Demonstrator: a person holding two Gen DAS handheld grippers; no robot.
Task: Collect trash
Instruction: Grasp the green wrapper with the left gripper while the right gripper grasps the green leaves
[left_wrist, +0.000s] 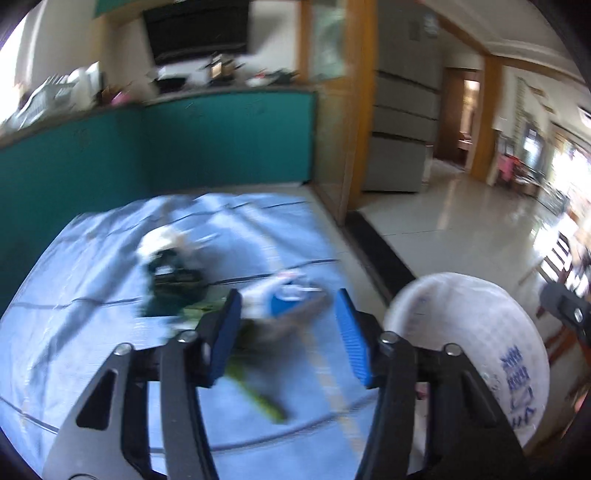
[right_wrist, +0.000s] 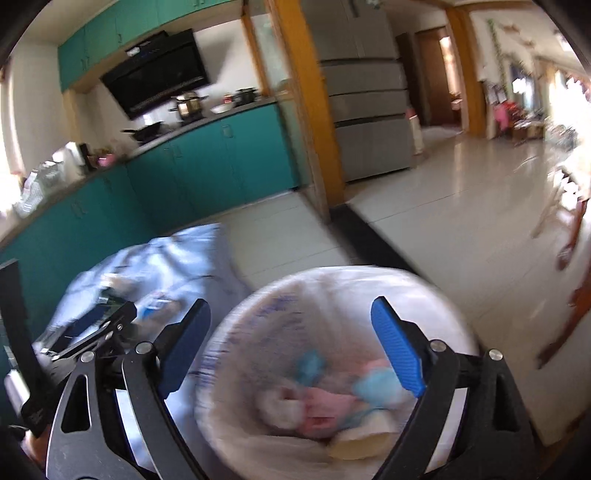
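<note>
A light blue sheet (left_wrist: 92, 295) lies on the kitchen floor with trash on it: a blue and white wrapper (left_wrist: 288, 295), a dark green and white packet (left_wrist: 173, 273) and a green strip (left_wrist: 258, 398). My left gripper (left_wrist: 291, 339) is open and empty above the wrapper. A white bin lined with a bag (left_wrist: 476, 339) stands to the right of the sheet. My right gripper (right_wrist: 295, 354) is open and empty above the bin (right_wrist: 251, 325), which holds pink, blue and pale trash (right_wrist: 325, 402). Both views are blurred.
Teal cabinets (right_wrist: 207, 162) with a cluttered counter run along the left and back. A wooden door frame (right_wrist: 306, 110) and a grey fridge (right_wrist: 369, 110) stand behind. Tiled floor (right_wrist: 461, 206) opens to the right, with furniture at the far right.
</note>
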